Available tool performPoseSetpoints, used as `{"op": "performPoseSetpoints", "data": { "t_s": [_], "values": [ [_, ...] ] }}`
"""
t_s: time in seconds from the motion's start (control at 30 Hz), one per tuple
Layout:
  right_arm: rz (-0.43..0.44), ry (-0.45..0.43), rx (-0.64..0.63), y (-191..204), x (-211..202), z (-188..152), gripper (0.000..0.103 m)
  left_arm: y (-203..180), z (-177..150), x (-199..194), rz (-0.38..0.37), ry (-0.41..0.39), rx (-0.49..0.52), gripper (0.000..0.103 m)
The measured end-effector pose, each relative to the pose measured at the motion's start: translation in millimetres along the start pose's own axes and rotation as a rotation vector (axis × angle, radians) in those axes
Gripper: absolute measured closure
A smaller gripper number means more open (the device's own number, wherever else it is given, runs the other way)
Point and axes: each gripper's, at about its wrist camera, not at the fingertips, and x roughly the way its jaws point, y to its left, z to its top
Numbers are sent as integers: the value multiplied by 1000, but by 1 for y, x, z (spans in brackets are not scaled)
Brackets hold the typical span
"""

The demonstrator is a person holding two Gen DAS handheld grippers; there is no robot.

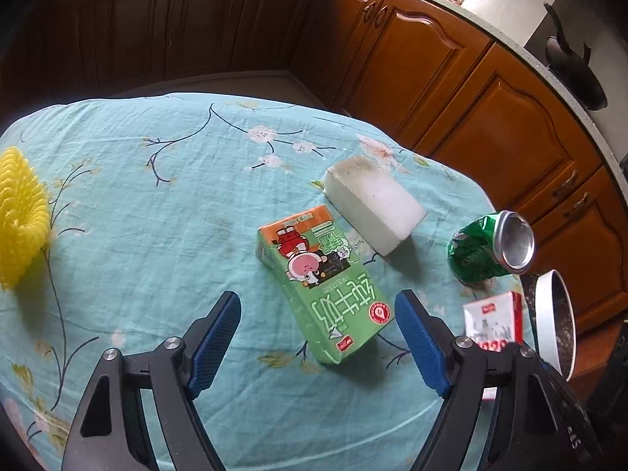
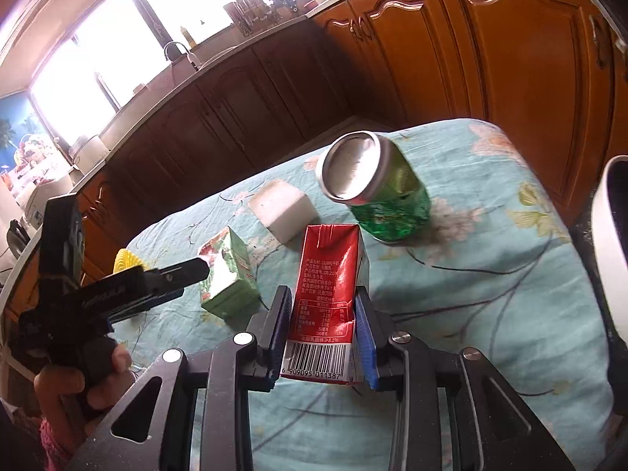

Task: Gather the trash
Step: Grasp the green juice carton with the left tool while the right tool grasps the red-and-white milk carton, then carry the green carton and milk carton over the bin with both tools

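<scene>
My right gripper (image 2: 322, 314) is shut on a red milk carton (image 2: 327, 298), held just above the table; the carton also shows at the right of the left wrist view (image 1: 492, 320). My left gripper (image 1: 318, 314) is open and empty, hovering over the near end of a green milk carton (image 1: 322, 278) that lies flat on the cloth; it also shows in the right wrist view (image 2: 229, 274). A crushed green can (image 2: 376, 188) lies on its side beyond the red carton, and at the right of the left wrist view (image 1: 486, 251). A white foam block (image 1: 373, 204) lies behind the green carton.
A yellow foam fruit net (image 1: 19, 219) lies at the table's left edge. A white-rimmed bin (image 1: 553, 322) stands off the table's right side. The table has a teal floral cloth (image 1: 157, 216). Brown kitchen cabinets (image 1: 451, 78) run behind.
</scene>
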Motion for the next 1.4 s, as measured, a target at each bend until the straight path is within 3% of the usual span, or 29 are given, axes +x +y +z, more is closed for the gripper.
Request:
{"op": "performPoseSetpoints", "data": {
  "t_s": [0.07, 0.13, 0.2, 0.27, 0.33, 0.43, 0.5, 0.53, 0.57, 0.9, 1.17, 1.4],
  "values": [
    [1, -1, 24, -13, -9, -3, 71, -7, 2, 14, 59, 10, 5, 21],
    [-1, -2, 35, -22, -15, -6, 71, -11, 4, 22, 50, 3, 9, 21],
    [-2, -3, 36, -25, -20, -10, 71, -17, 6, 23, 58, -11, 35, 31],
    [-1, -5, 34, -28, -25, -15, 71, -24, 5, 23, 49, -9, 70, 59],
    [13, -8, 40, -28, -27, -18, 71, -29, 3, 27, 50, 9, 92, 60],
    [20, -18, 34, -26, -31, -18, 71, -25, 6, 34, 53, 44, 60, 45],
    [25, -24, 38, -25, -33, -19, 71, -24, 9, 37, 51, 29, 54, 46],
    [28, -28, 40, -26, -35, -19, 71, -23, 9, 39, 57, 28, 56, 51],
    [28, -31, 40, -25, -36, -20, 71, -22, 9, 41, 41, 26, 55, 69],
    [35, -56, 51, -39, -58, -30, 71, -34, -26, -2, -83, -40, 136, 71],
    [5, -95, 84, -64, -86, -36, 71, -91, -67, -20, -215, -6, 287, 71],
    [-50, -161, 123, -100, -122, -37, 71, -146, -81, -18, -287, 27, 406, 71]
  ]
}}
